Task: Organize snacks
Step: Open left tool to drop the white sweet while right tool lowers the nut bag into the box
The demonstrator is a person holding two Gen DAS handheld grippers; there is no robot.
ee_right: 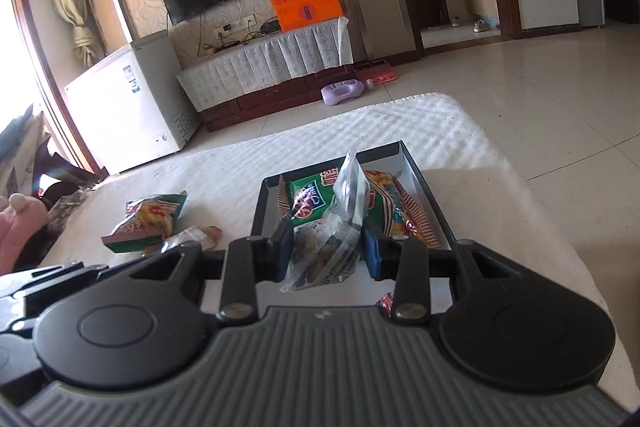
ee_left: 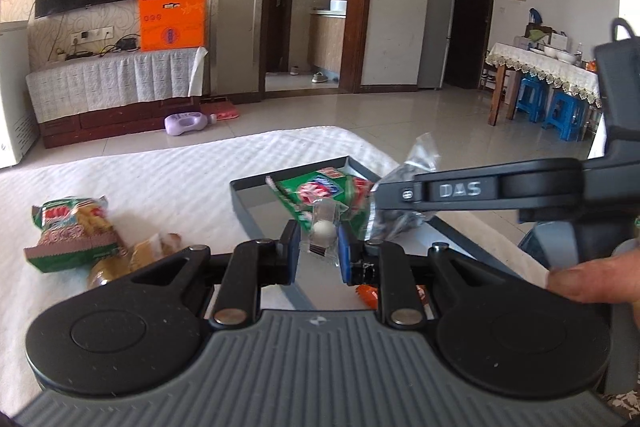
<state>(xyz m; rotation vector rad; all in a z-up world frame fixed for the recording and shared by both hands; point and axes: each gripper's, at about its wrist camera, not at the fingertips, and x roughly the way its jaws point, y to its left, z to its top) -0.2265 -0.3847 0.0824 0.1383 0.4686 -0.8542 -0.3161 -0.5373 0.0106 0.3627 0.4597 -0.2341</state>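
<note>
Looking past both tools, I see the dark tray (ee_right: 420,183) dead ahead at twelve o'clock on the white cloth (ee_right: 280,163), its long axis running away from me. My right gripper (ee_right: 326,247), clamped on a clear packet of dark snacks (ee_right: 324,255), hangs over its near end and is nearer. My left gripper (ee_left: 319,247) pinches a small clear packet with a white ball (ee_left: 323,233). Loose green bags (ee_left: 72,231) lie at ten o'clock.
</note>
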